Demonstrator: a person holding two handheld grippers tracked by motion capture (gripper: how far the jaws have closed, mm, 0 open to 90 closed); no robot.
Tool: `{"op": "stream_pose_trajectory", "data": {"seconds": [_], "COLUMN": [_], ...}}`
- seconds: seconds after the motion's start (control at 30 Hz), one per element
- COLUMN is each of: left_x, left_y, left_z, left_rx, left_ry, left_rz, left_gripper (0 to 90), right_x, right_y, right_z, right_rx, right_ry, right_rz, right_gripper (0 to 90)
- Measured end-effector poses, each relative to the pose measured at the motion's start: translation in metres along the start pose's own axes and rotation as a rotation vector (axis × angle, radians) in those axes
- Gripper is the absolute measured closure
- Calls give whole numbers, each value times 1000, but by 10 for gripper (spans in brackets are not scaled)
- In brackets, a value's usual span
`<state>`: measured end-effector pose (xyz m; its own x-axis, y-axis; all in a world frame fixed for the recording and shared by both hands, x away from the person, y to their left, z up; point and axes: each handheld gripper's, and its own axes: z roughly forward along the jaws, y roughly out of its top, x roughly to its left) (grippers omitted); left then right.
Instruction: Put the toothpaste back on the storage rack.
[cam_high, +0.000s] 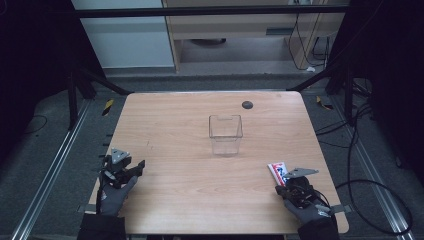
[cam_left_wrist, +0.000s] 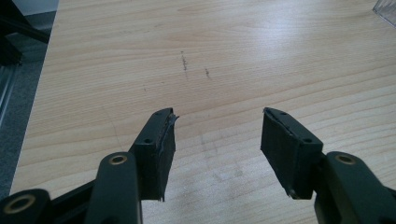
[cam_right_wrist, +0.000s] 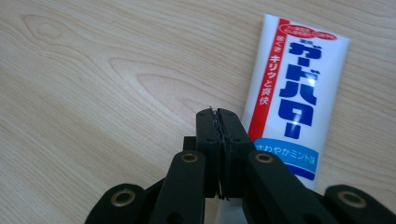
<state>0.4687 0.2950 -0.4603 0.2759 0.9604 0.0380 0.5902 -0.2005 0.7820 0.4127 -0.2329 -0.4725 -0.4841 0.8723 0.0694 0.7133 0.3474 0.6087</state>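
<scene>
A: From the high view first. Where do the tools sit?

B: The left gripper is low over the near left part of the wooden table, close to the left edge. The right gripper is at the near right corner, not far from the right and near edges. The toothpaste tube lies flat just beside and ahead of it, its far end toward the middle of the table.

A: What takes up the middle?

B: A clear plastic container stands upright past the centre, well apart from both grippers. A small dark disc sits near the far edge. Bare wood runs between the two hands and on up to the container.

A: Left gripper view?

B: The left gripper has its jaws spread wide with nothing between them, only bare wood with a few faint marks ahead. The table's left edge runs down the left side of that view, and a corner of the container shows at top right.

A: And the right gripper view?

B: The right gripper has its jaws pressed together, gripping nothing. The tube, white with a red stripe and blue lettering, lies flat just to their right, partly behind the right jaw; whether it touches I cannot tell. To the left is open tabletop.
</scene>
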Motion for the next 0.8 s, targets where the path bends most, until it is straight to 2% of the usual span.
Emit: {"op": "stream_pose_trajectory", "data": {"seconds": [0.23, 0.43, 0.57, 0.63, 0.73, 0.8], "left_x": [0, 0, 0, 0, 0, 0], "left_y": [0, 1, 1, 1, 1, 1], "left_z": [0, 1, 3, 3, 2, 3], "left_rx": [-3, 1, 5, 4, 3, 3], "left_ry": [0, 3, 3, 2, 2, 1], "left_rz": [-3, -4, -2, 1, 2, 0], "left_gripper": [437, 434, 432, 432, 431, 429], "right_x": [-5, -3, -6, -8, -11, -14], "right_y": [-2, 1, 12, 17, 23, 29], "right_z": [-1, -3, -9, -12, -17, -19], "right_rx": [14, 0, -59, -76, -86, -67], "right_ry": [-12, 5, 17, 6, -12, -28], "right_rz": [8, 4, 11, 18, 22, 41], "right_gripper": [872, 841, 750, 715, 678, 588]}}
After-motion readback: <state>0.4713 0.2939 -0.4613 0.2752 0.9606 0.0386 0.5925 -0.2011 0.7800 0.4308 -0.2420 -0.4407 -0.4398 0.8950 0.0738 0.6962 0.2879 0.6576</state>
